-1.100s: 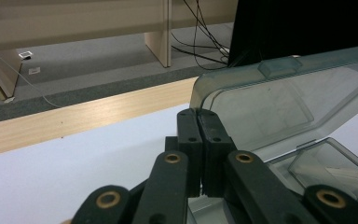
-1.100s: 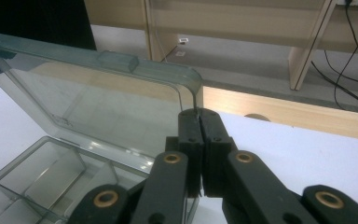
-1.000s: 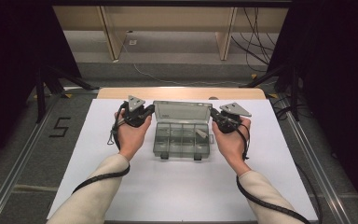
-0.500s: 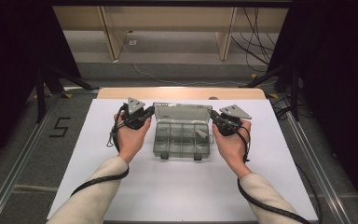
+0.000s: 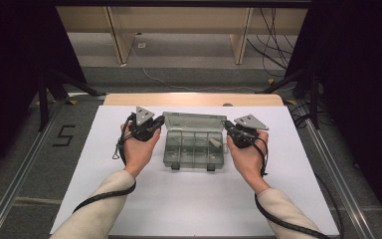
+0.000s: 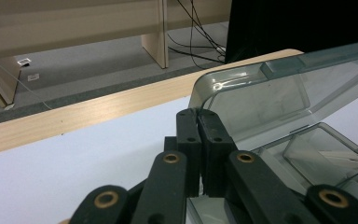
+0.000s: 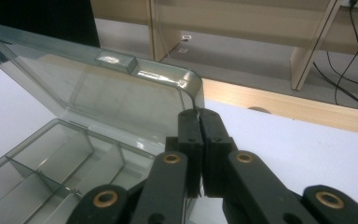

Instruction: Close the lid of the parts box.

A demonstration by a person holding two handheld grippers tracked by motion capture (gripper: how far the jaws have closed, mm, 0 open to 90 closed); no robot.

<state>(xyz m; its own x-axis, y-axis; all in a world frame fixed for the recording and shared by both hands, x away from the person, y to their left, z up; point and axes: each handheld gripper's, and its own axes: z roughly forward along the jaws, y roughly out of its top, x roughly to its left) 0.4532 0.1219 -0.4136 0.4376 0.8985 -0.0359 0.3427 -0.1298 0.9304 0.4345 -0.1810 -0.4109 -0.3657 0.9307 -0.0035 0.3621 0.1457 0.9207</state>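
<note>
A smoky clear compartment box (image 5: 194, 152) sits mid-table with its lid (image 5: 194, 122) raised toward the far side. My left gripper (image 5: 160, 125) is at the lid's left edge. In the left gripper view its jaws (image 6: 198, 114) are shut, with the lid's (image 6: 270, 98) thin edge running into the seam between them. My right gripper (image 5: 226, 129) is at the lid's right edge. In the right gripper view it (image 7: 198, 114) is shut on the lid's (image 7: 121, 93) corner edge in the same way. The divided compartments (image 7: 51, 163) lie open below. A small pale piece (image 5: 214, 142) lies in one right-hand compartment.
The box rests on a white sheet (image 5: 189, 199) covering a wooden table, whose edge (image 5: 194, 98) shows at the far side. Beyond it are wooden bench legs (image 5: 241, 40) and floor cables (image 5: 273, 30). A "5" mark (image 5: 64, 135) is on the floor at the left.
</note>
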